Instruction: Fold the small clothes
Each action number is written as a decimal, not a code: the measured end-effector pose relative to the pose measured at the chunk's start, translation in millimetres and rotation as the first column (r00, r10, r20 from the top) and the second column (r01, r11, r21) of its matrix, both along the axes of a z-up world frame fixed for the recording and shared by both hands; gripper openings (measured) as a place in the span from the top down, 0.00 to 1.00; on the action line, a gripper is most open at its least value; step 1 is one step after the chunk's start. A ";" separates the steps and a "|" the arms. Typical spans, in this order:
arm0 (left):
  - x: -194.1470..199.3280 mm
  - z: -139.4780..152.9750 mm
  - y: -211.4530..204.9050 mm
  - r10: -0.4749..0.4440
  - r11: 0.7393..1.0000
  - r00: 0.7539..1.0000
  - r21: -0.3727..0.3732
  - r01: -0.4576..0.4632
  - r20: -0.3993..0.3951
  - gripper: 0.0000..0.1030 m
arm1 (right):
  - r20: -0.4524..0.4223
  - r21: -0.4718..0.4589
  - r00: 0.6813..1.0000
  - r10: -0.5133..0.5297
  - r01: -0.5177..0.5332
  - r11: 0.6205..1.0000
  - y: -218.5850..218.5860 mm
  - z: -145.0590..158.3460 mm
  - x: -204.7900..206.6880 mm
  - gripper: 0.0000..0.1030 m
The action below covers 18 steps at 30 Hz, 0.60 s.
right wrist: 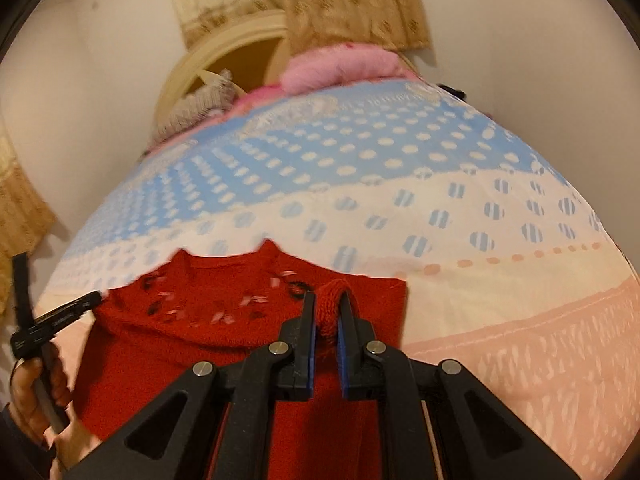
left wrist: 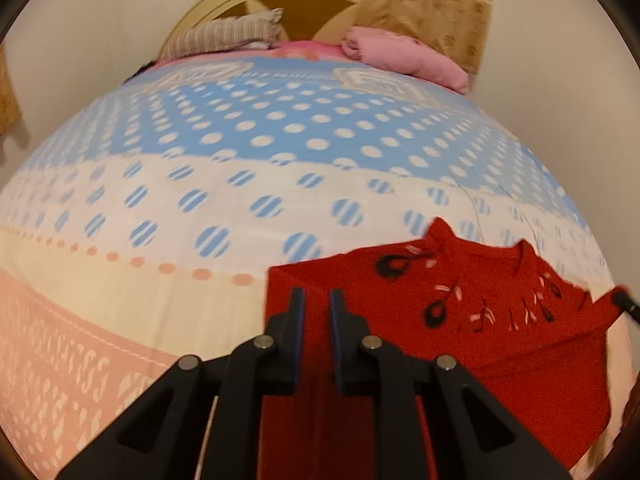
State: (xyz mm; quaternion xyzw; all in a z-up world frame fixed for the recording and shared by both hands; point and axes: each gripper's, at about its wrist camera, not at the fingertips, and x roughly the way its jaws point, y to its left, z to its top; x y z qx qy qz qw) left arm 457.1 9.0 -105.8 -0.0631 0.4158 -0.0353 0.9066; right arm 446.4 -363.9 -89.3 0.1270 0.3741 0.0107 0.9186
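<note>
One red sweater [left wrist: 500,360] is lying flat on the bed cover [left wrist: 240,200]; in the left wrist view it is filling the area from 4 to 6 o'clock, and in the right wrist view it is spreading from 6 to 8 o'clock, with its neckline pointing toward 12 o'clock. Small black and pale stitches are running below the neckline.

Two grippers are working on it. The left gripper [left wrist: 317,294] is sitting over the sweater's edge at 6 o'clock with only a narrow gap between its jaws; red cloth is showing in this gap, but I cannot tell if the pads are pressing it. The right gripper [right wrist: 328,300] is also nearly closed; one rolled fold of red knit is standing between its jaws and is touching both of them. One hand [right wrist: 32,400] is gripping the left tool's handle at 8 o'clock in the right wrist view.

The bed is carrying two more folded things at 12 o'clock, near the one curved headboard [left wrist: 224,4]: one pink blanket [left wrist: 400,56] and one striped grey cloth [left wrist: 228,34]; they are lying apart from each other. A beige curtain [left wrist: 440,8] is hanging behind them.
</note>
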 end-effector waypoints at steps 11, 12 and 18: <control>-36.8 -7.1 28.5 -0.021 0.997 0.997 0.081 0.016 0.069 0.62 | 0.038 0.030 0.998 -0.047 0.046 0.998 -14.7 -17.7 -26.4 0.61; -39.1 -9.2 26.6 -0.027 0.996 0.997 0.085 0.022 0.067 0.62 | 0.036 0.029 0.998 -0.046 0.045 0.999 -14.8 -18.2 -27.7 0.60; -55.9 -19.6 18.3 -0.032 0.999 0.999 0.044 0.030 0.040 0.53 | 0.017 0.045 1.000 -0.021 0.020 0.999 -8.6 -26.8 -40.4 0.60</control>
